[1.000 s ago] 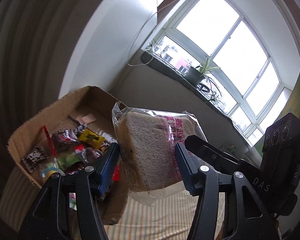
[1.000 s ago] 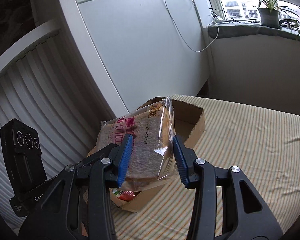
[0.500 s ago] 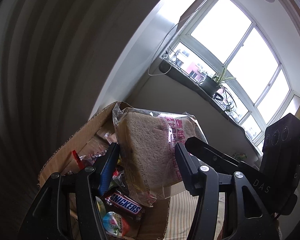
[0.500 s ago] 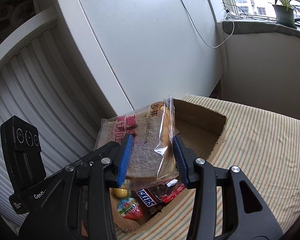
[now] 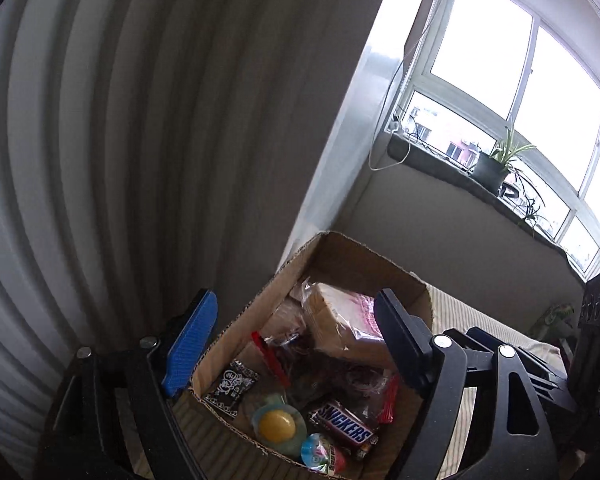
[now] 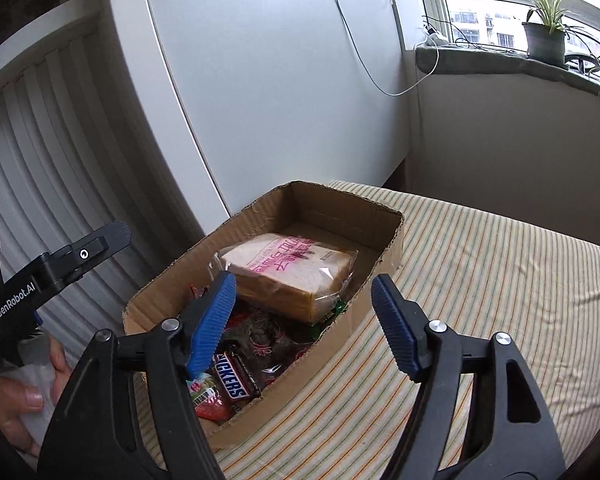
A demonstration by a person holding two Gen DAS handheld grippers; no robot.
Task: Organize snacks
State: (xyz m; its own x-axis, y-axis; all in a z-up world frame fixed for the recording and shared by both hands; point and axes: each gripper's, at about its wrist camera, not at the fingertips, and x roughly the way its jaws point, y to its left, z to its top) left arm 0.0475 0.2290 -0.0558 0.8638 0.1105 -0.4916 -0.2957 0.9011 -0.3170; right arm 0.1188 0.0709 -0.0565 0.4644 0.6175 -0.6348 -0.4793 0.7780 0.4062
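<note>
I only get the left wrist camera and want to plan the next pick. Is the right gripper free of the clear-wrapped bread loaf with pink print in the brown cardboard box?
Observer: Yes. The right gripper is open and empty; the clear-wrapped bread loaf lies beyond its fingertips.
Operator: Is the loaf lying flat?
Observer: Flat, pink print up, resting on other packets; a green packet pokes out beneath it.
Operator: Any room in the box?
Observer: The brown cardboard box shows bare floor past the loaf at its far end.

Daylight pours through the bay window [image 6: 496,20] — a potted plant [image 6: 544,36] on its sill, white cabinet [image 6: 268,80] beside.
</note>
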